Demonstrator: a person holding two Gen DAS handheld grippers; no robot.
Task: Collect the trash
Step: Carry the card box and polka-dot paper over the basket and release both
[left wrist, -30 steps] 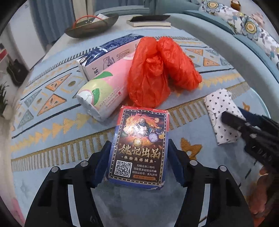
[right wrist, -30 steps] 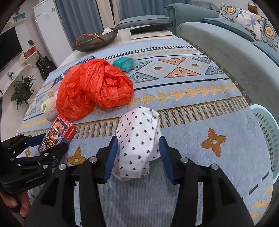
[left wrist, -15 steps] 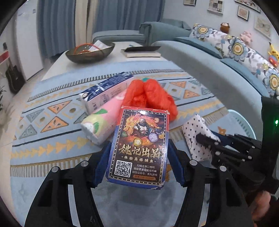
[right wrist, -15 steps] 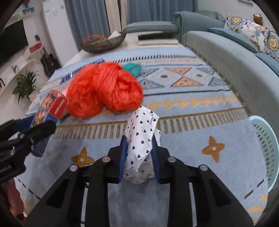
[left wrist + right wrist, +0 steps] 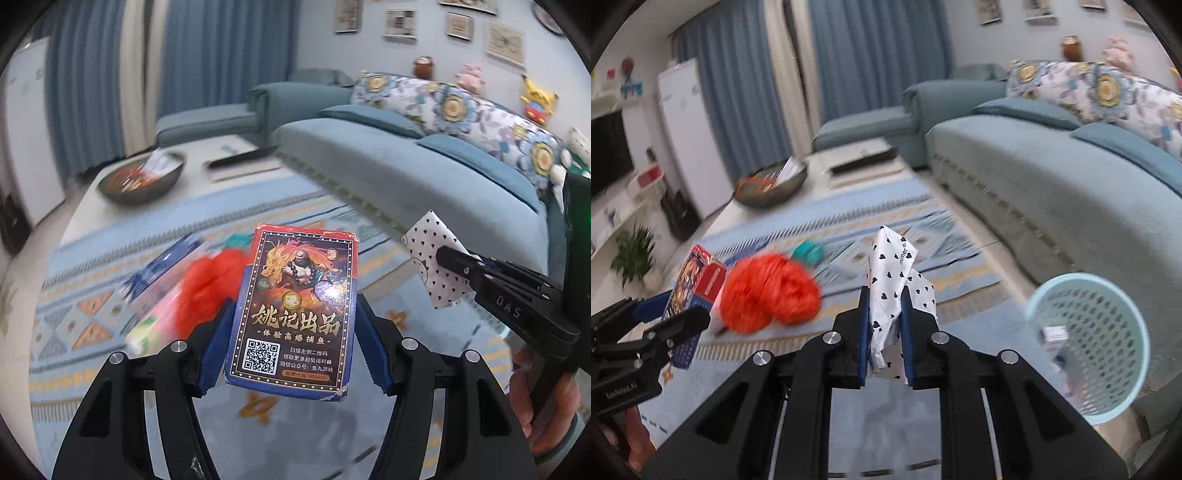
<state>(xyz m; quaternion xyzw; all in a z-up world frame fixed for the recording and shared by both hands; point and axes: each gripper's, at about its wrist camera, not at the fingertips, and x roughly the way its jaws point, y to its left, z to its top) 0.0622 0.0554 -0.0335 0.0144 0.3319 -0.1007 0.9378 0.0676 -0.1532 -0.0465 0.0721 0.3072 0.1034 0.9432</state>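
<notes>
Trash in this room is partly in hand and partly on the rug. A card box [image 5: 295,314] printed with a dragon figure and a QR code stands upright between the blue pads of the left gripper [image 5: 291,354], whose jaws are closed on its two long sides, lifting it clear of the patterned blue rug [image 5: 74,317]. In the right wrist view the same box shows at the left edge, held above the floor. The right gripper [image 5: 885,332] has its jaws nearly together, pinching a crumpled white wrapper [image 5: 892,273] dotted with small black hearts; the wrapper sticks up above the pads and hangs a little below them. In the left wrist view that wrapper appears at the right, clamped at the tip of the other tool, with a hand [image 5: 543,402] gripping the handle below.

Still lying on the rug are a bunched orange plastic bag [image 5: 768,291], a small teal wad [image 5: 809,253] just behind it, and blurred cartons [image 5: 162,288] beside the bag. A pale blue perforated basket [image 5: 1089,347] stands at the right, close to the grey-blue sofa [image 5: 1052,192], with some small items inside it. Farther back a dark bowl [image 5: 772,186] rests on a low white bench.
</notes>
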